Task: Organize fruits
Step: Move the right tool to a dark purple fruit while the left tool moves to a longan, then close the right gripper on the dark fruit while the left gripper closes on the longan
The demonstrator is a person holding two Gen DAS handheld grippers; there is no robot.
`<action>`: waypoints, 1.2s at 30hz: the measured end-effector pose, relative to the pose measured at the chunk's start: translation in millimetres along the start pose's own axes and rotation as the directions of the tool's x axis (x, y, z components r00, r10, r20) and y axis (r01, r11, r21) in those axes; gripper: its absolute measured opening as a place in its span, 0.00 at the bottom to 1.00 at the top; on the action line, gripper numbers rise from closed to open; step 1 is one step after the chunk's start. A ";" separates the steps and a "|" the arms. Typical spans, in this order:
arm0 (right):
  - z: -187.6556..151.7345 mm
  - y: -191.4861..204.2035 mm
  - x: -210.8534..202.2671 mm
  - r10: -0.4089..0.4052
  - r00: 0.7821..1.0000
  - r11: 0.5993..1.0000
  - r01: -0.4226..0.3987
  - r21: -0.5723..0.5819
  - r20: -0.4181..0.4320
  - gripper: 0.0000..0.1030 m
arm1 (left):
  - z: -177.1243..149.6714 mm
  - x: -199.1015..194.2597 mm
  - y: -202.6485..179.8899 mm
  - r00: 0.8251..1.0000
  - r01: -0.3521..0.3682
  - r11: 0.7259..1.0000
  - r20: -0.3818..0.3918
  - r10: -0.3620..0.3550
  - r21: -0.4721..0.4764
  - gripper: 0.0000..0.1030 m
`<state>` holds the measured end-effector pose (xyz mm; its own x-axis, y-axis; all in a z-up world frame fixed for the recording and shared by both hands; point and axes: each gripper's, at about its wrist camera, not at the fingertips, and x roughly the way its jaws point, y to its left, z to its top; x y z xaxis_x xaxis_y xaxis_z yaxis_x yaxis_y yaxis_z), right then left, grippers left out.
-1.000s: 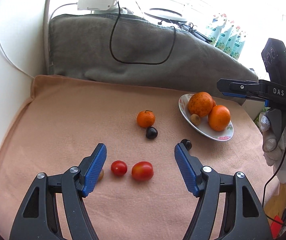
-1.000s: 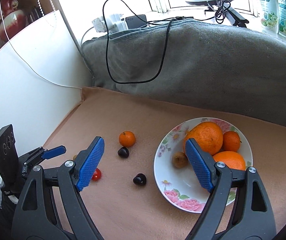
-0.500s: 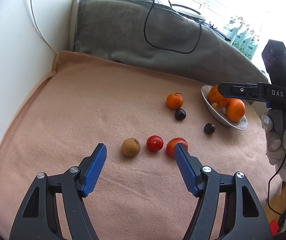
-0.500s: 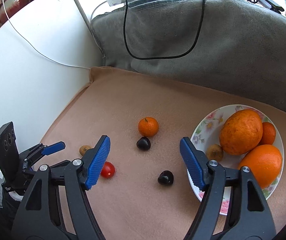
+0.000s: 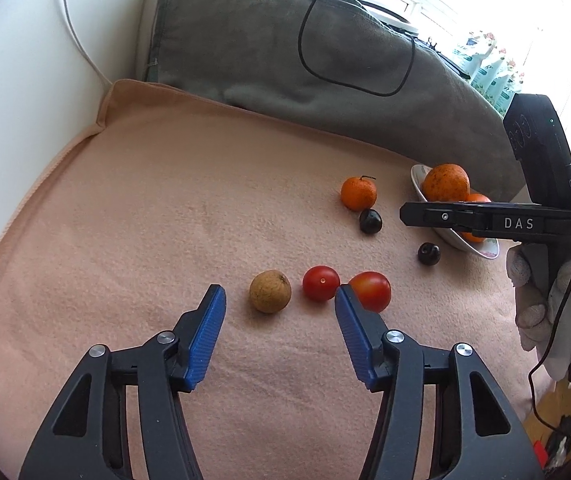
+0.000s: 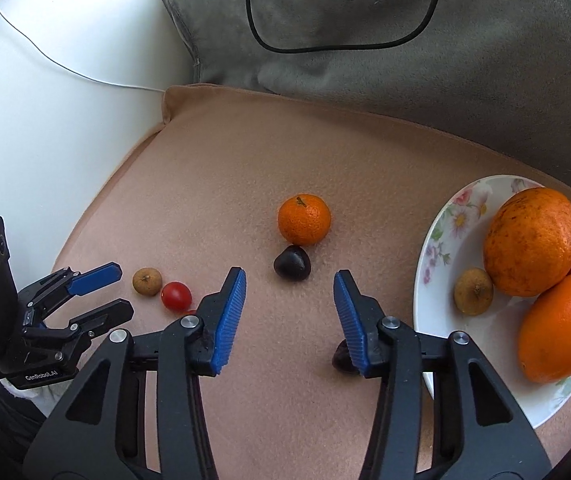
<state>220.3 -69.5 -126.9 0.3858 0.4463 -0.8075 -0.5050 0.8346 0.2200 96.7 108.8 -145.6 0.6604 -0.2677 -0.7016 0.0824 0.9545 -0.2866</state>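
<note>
**Two open grippers, crowded fruit**

Your left gripper (image 5: 279,300) hangs with its jaws apart just short of the brown fruit (image 5: 270,291), and the small tomato (image 5: 321,283) sits just beside that. The larger tomato (image 5: 370,291) lies partly behind the right-hand finger. Close here and you could catch two fruits at once, or nudge one rolling across the soft blanket (image 5: 165,220).

Your right gripper (image 6: 289,300) is also spread wide, empty, low over the dark cherry (image 6: 292,263), with the tangerine (image 6: 304,219) touching it behind. A second cherry (image 6: 343,358) hides under the right finger; pressing down could squash it. The plate (image 6: 445,232) already holds oranges, so its rim is a bump hazard.
</note>
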 end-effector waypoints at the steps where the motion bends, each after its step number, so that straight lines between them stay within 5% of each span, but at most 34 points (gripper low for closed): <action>1: -0.1 0.8 3.1 -0.007 1.000 1.000 0.007 -0.005 -0.006 0.45 | 0.6 1.1 0.0 1.000 0.000 1.000 -0.002 0.000 -0.001 0.52; 21: 7.0 6.2 41.7 -0.066 0.996 0.997 0.063 -0.053 -0.054 0.40 | 2.6 16.9 4.1 0.999 0.006 1.000 -0.034 -0.007 -0.006 0.44; 36: 9.1 14.5 52.9 -0.117 0.991 0.988 0.109 -0.114 -0.069 0.26 | 2.5 22.0 7.6 0.999 -0.007 1.000 -0.049 0.006 -0.019 0.31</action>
<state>240.4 -30.9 -161.4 0.3884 0.3224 -0.8633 -0.5447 0.8359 0.0672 113.7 110.5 -161.6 0.6234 -0.2683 -0.7344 0.0638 0.9536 -0.2942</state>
